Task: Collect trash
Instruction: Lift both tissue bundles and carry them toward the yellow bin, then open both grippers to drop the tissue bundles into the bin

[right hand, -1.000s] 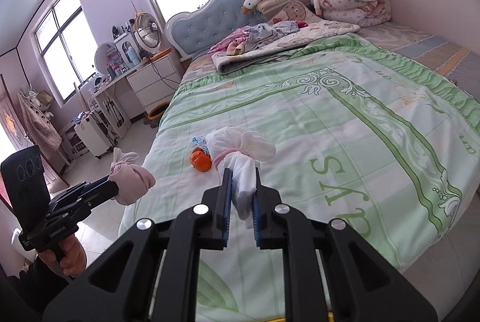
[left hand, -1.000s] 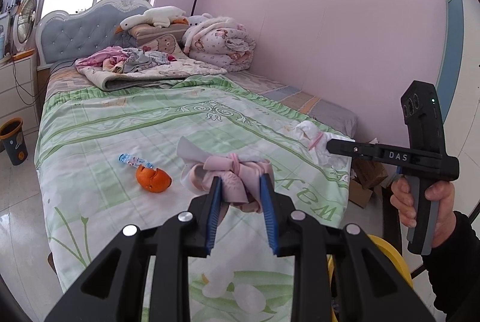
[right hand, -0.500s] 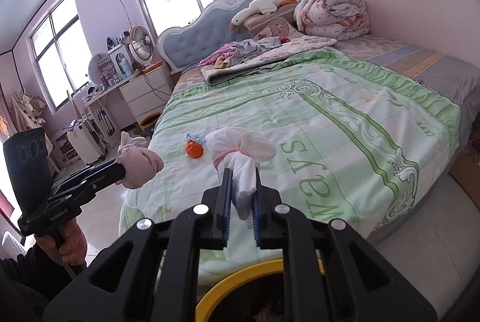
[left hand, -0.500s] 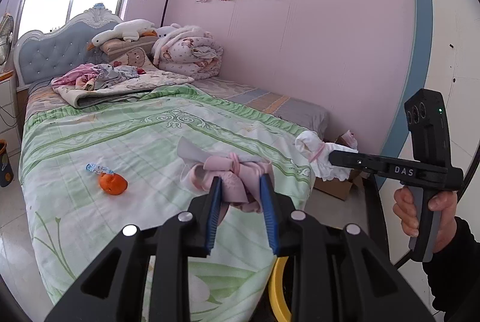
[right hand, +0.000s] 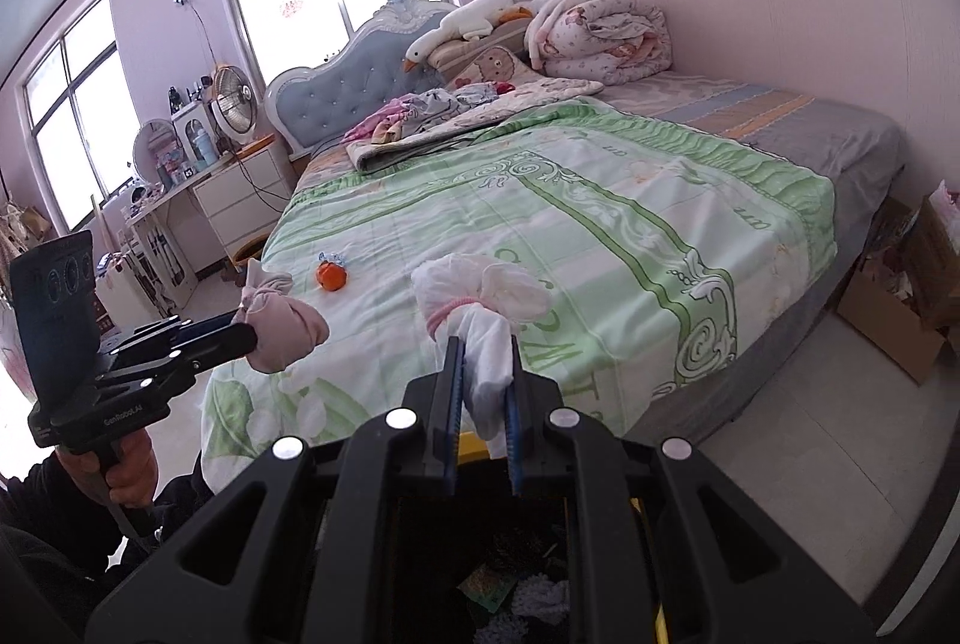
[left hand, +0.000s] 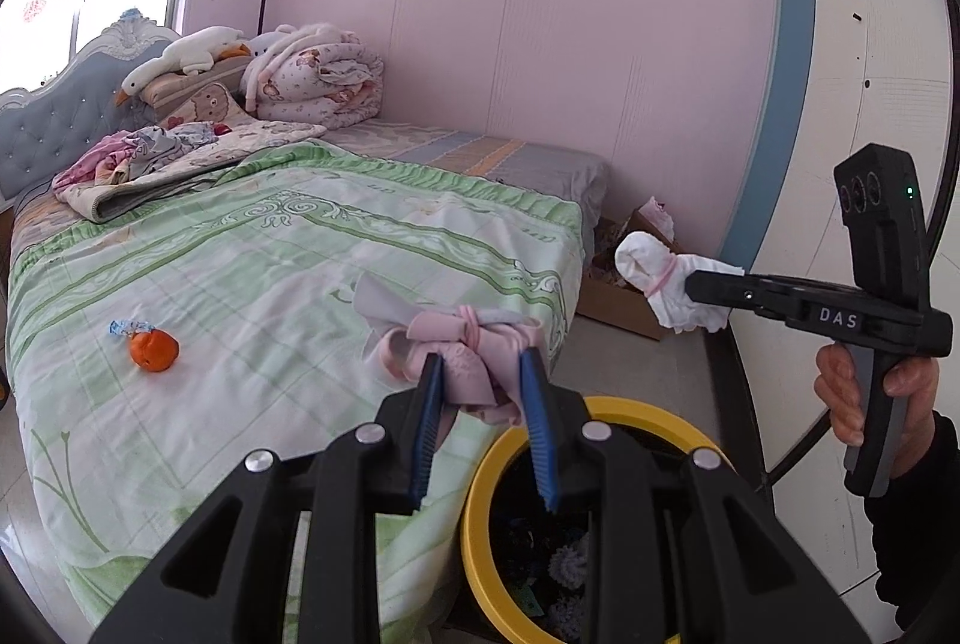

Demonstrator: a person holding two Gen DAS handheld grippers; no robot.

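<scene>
The pink bundle point(left hand: 462, 362), tied with a pink band, sits clamped between the blue pads of the left gripper point(left hand: 480, 374), now above the near rim of the yellow-rimmed bin point(left hand: 480, 476); a second ago that bin barely showed at the frame's lower right. The white bundle point(right hand: 480, 320), also banded in pink, is pinched tight in the right gripper point(right hand: 483, 374), which has likewise come over the bin's dark mouth. An orange peel point(left hand: 154, 351) and a small blue wrapper point(left hand: 127, 327) lie on the green bedspread point(left hand: 240, 254), farther left than before. A cardboard box point(left hand: 624, 296) stands on the floor at the bed's far right corner.
</scene>
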